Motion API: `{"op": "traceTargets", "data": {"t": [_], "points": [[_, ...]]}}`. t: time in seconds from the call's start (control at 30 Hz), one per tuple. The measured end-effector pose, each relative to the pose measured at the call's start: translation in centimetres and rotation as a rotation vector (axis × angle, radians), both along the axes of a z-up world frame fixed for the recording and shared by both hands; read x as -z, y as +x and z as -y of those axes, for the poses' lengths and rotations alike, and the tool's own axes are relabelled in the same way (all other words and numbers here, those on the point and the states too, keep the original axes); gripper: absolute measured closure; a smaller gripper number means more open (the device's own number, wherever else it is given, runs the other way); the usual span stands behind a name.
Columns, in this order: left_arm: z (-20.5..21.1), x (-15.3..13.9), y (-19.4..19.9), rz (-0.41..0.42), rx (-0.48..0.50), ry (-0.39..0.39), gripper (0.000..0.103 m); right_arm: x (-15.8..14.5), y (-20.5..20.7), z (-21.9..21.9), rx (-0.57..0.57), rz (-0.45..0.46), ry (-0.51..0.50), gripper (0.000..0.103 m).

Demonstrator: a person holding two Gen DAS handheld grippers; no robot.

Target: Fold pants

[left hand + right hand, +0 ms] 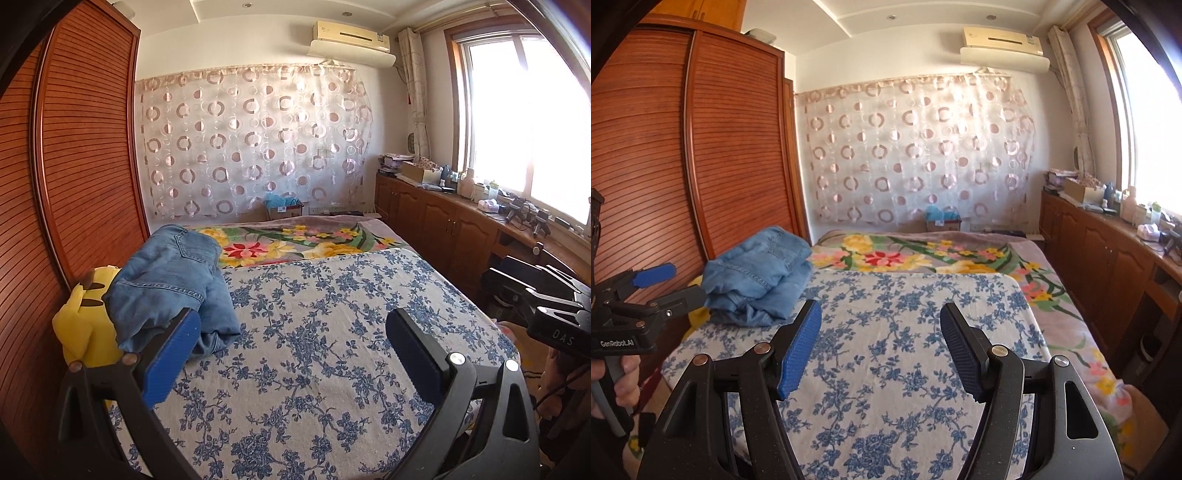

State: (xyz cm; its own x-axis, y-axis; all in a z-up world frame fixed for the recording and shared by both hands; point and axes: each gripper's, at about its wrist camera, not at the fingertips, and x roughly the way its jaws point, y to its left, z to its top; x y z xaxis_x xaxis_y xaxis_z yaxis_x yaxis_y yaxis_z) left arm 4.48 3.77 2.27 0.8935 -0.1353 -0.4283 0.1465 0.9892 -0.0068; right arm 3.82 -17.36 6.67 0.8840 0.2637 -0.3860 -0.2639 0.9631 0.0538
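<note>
A pair of blue denim pants (173,284) lies bunched in a heap at the left edge of the bed, partly over a yellow plush toy (86,321). The pants also show in the right wrist view (761,277). My left gripper (291,332) is open and empty, its left finger just in front of the heap. My right gripper (881,332) is open and empty above the blue floral bed cover (905,350), to the right of the pants. The left gripper (670,284) also shows at the left edge of the right wrist view, beside the pants.
A wooden louvred wardrobe (74,166) stands close along the bed's left side. A flowered blanket (295,243) covers the far end of the bed. Low wooden cabinets (443,221) with clutter run along the right under the window. The right gripper's body (546,295) shows at the right.
</note>
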Motion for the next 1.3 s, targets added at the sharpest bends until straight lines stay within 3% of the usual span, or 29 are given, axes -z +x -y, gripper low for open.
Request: {"op": "traceTargets", "data": {"t": [1.3], "points": [[-0.2, 1.0, -0.3, -0.02, -0.017, -0.006, 0.002, 1.2, 0.5, 0.1, 0.031, -0.02, 0.004, 0.035]]}}
